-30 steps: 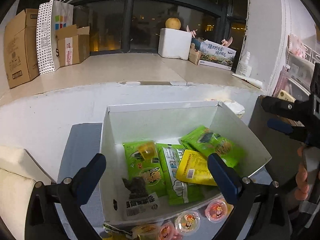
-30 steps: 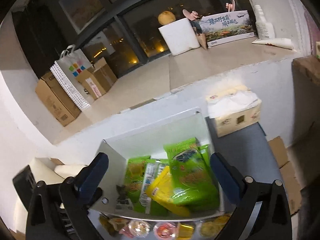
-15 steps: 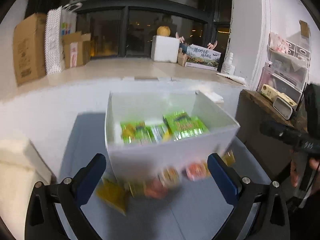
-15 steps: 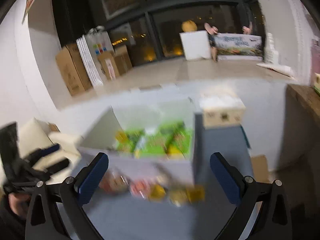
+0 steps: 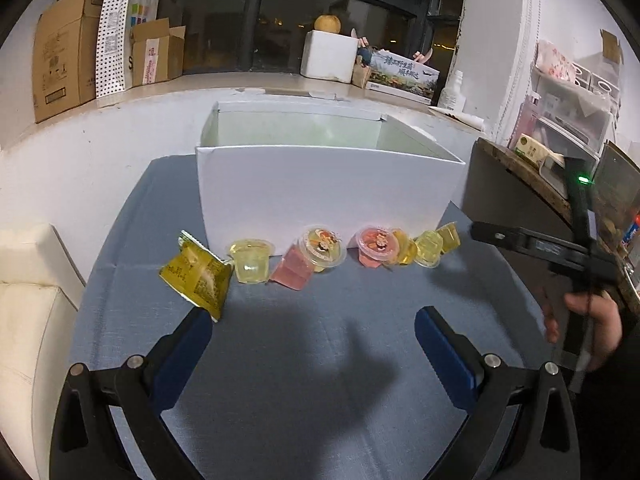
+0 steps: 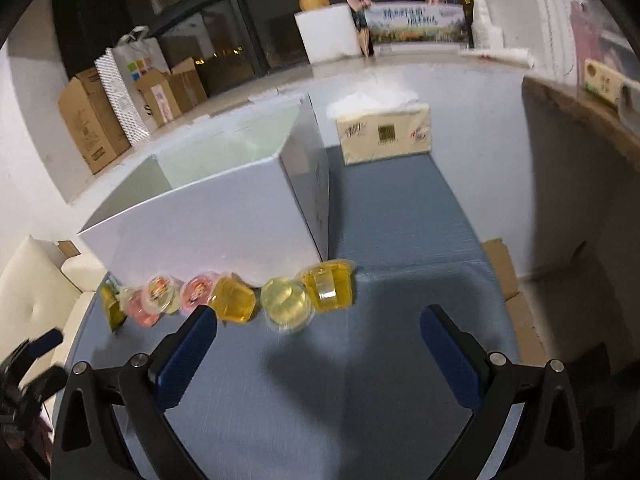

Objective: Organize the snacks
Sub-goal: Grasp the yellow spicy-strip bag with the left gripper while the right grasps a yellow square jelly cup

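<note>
Hiding its contents: white box (image 5: 320, 188)

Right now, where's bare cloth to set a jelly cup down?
Free: the blue cloth between the jelly cup row and both open claws, left and right; also the strip right of the white box, up to the tissue box. Crowded: along the box's front wall.
</note>
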A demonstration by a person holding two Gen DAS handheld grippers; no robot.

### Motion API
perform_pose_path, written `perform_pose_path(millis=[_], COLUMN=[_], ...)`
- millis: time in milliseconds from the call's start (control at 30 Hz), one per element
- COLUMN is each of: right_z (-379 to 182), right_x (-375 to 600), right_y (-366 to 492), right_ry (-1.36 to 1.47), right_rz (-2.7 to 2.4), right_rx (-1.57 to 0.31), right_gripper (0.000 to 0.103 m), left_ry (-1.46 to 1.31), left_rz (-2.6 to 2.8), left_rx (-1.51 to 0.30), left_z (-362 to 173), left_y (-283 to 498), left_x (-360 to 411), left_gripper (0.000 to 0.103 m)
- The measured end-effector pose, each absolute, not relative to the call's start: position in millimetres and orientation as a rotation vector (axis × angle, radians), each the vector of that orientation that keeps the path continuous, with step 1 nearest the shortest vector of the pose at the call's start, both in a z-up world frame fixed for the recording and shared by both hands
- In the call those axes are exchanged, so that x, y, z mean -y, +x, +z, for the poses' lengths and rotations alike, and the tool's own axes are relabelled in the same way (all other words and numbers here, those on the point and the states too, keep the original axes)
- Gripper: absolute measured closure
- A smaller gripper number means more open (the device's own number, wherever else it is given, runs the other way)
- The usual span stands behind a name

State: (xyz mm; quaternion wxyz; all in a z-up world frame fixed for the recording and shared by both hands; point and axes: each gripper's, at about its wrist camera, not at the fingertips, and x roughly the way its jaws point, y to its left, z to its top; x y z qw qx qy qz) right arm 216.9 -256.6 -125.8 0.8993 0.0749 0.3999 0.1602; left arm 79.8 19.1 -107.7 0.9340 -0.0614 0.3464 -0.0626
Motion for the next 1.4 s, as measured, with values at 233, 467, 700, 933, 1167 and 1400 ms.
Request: perform_pose_path(millis=[233,467,700,933,1167,1400], right_z=[-148,-152,-142,-106,-91,-91], right_x=[243,249,260,252,228,218], right_y=[261,260,241,190,149,141], right_ry=[0.174,0.265,0.323,0.287,0.213,0.193], right_rz=[0.305,0.335,0.369,0.443,0.510,0.534], right_rx=[-0.918,-0.923,-0.865,-0.754,-0.702,-0.706], right_gripper=[0.031,0.057,0.057,0.057,0.057,0.057], left_ry=[-0.162,-0.179,-0.176,-0.130,-0.046,0.005], left_rz=[-0.084,-0.072,-0.057,-0.077,-0.115,-0.100], left_rx=[-0.719,-0.729,-0.739,-0.797,-0.860,-0.903], left_z=[-116,-122,-128,-144,-158,-173], left_y=[74,72,81,114,153,182], left_x=[-36,-41,-54,-86,-94,-91], left_gripper=[0.000,0.000,0.000,0.000,0.000,0.032])
